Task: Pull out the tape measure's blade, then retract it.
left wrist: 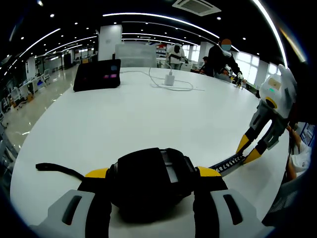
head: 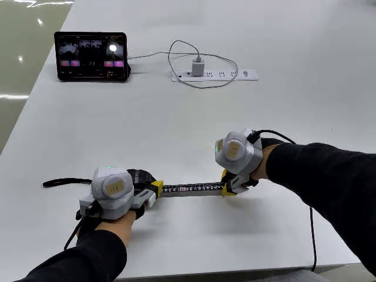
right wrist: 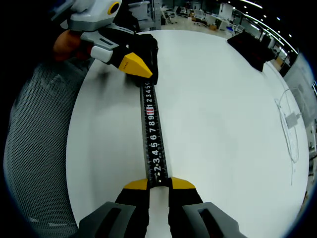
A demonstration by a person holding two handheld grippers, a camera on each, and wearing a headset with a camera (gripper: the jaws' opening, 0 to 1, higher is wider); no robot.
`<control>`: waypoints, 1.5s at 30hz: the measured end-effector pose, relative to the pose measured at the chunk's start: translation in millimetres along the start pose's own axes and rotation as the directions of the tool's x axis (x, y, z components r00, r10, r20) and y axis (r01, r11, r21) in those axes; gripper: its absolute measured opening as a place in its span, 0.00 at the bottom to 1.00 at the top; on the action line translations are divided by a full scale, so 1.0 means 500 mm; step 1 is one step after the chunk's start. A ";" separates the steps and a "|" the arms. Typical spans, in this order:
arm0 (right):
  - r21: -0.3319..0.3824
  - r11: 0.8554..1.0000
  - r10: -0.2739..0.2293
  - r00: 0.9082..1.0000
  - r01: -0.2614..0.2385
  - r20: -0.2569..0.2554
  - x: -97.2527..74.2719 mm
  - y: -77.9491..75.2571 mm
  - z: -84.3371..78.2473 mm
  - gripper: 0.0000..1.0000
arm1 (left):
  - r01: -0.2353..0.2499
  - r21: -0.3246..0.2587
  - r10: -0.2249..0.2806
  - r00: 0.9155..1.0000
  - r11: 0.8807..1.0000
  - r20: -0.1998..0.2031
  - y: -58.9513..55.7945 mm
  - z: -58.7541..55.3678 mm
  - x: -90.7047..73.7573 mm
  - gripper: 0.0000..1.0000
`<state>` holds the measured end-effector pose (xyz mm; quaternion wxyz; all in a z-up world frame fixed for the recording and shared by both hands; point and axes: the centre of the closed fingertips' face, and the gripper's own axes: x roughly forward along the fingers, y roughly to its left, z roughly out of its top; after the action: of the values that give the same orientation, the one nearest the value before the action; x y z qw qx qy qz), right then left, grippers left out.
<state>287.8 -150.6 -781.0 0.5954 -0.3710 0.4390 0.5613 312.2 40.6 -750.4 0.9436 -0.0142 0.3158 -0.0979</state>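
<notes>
A black tape measure case [left wrist: 151, 176] lies on the white table [head: 176, 123], and my left gripper [left wrist: 152, 173] is shut on it, its yellow-tipped jaws on either side. In the head view the case [head: 141, 178] sits at the lower left in the left gripper [head: 150, 191]. A short length of the dark numbered blade [right wrist: 152, 141] runs flat along the table from the case [right wrist: 146, 52] to my right gripper [right wrist: 158, 184], which is shut on the blade's end. The blade [head: 192, 188] spans the gap between the two grippers, with the right gripper [head: 228, 189] at its right end. A black wrist strap [head: 64, 182] trails left of the case.
A dark tablet [head: 91, 56] stands at the far left of the table. A white power strip [head: 226, 74] with a charger and looping white cable [head: 194, 67] lies at the far middle. The table's near edge [head: 235, 271] runs just below my arms. People stand far behind the table.
</notes>
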 end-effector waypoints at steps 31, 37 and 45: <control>-0.005 1.000 -0.005 1.000 0.005 -0.011 0.009 0.002 0.019 0.10 | 0.003 0.000 -0.003 1.000 1.000 -0.007 -0.001 -0.001 -0.001 0.63; -0.004 1.000 -0.006 1.000 0.006 -0.008 0.010 0.002 0.024 0.10 | 0.003 0.000 -0.003 1.000 1.000 -0.007 -0.002 -0.001 -0.001 0.63; -0.008 1.000 -0.011 1.000 0.011 -0.010 0.012 0.002 0.030 0.10 | 0.004 0.000 -0.004 1.000 1.000 -0.009 -0.003 -0.001 0.000 0.63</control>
<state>288.2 -134.1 -781.6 0.5946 -0.3787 0.4378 0.5580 311.6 39.3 -750.8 0.9421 -0.0146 0.3200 -0.0996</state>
